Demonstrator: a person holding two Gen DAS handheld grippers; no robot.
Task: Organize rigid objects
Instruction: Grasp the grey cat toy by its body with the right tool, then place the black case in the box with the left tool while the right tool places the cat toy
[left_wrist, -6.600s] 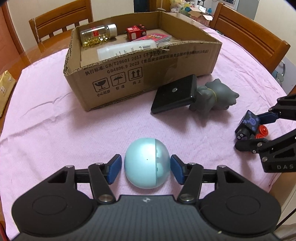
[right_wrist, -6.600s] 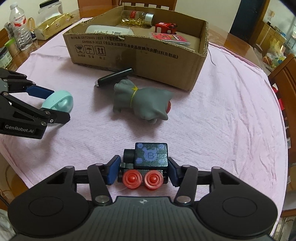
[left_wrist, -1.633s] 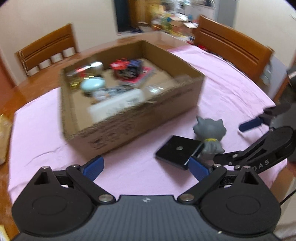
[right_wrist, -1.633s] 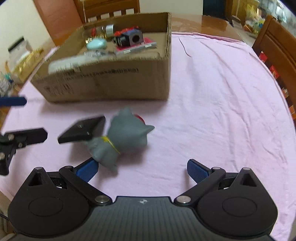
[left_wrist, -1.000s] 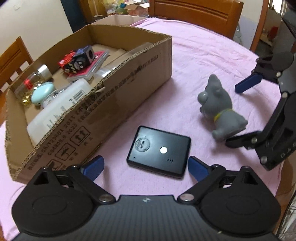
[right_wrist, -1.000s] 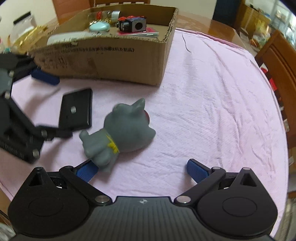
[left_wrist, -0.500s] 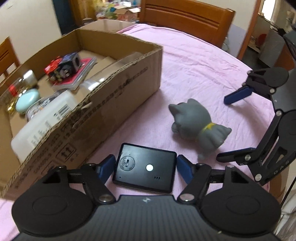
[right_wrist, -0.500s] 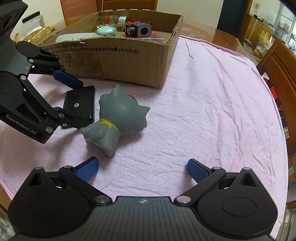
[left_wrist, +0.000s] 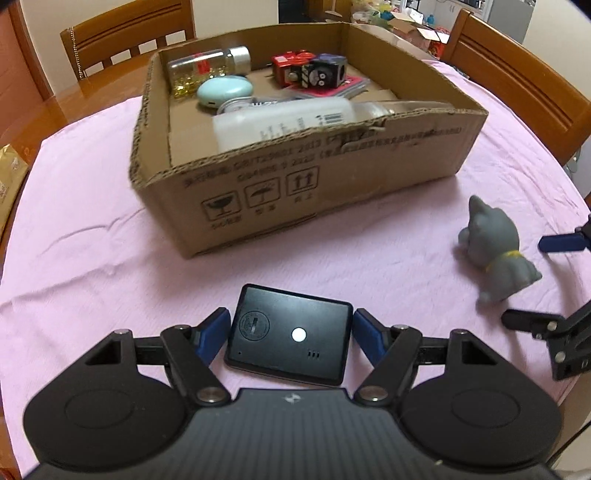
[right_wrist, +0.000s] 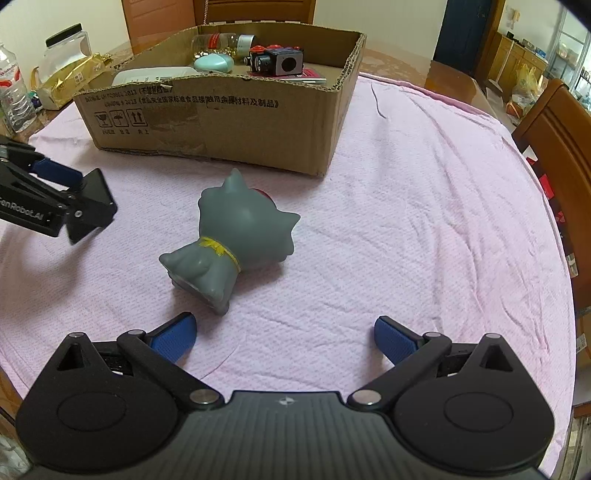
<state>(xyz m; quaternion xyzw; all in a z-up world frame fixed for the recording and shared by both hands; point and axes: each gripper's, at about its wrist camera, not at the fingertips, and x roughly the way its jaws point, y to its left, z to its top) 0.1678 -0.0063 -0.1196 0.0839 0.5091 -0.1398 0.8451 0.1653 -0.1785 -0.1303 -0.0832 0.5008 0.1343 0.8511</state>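
A: What has changed at the cardboard box (left_wrist: 332, 173)?

B: The left gripper (left_wrist: 291, 332), wide a second ago, now pinches the black device (left_wrist: 290, 334), lifted off the cloth. The right gripper (right_wrist: 284, 338) stays spread near the grey cat figure (right_wrist: 236, 236).

A: So boxing comes next.

Round wooden table (left_wrist: 110, 92), mostly covered by a pink cloth (left_wrist: 92, 229), wrinkled in places. On the cloth: open cardboard box (left_wrist: 303, 184) at upper centre of the left wrist view, printed side facing the camera. Flat black device (left_wrist: 291, 336) at lower centre, in front of the box and apart from it; whether it rests on the cloth or is lifted cannot be told. Grey cat figure (right_wrist: 236, 236) lying on its side, mid-frame in the right wrist view, near the box's front, not touching. Bare wood at upper left of that view carries a gold packet (right_wrist: 70, 79), a clear jar (right_wrist: 68, 44) and a water bottle (right_wrist: 13, 99). Bare wood also shows at upper right.
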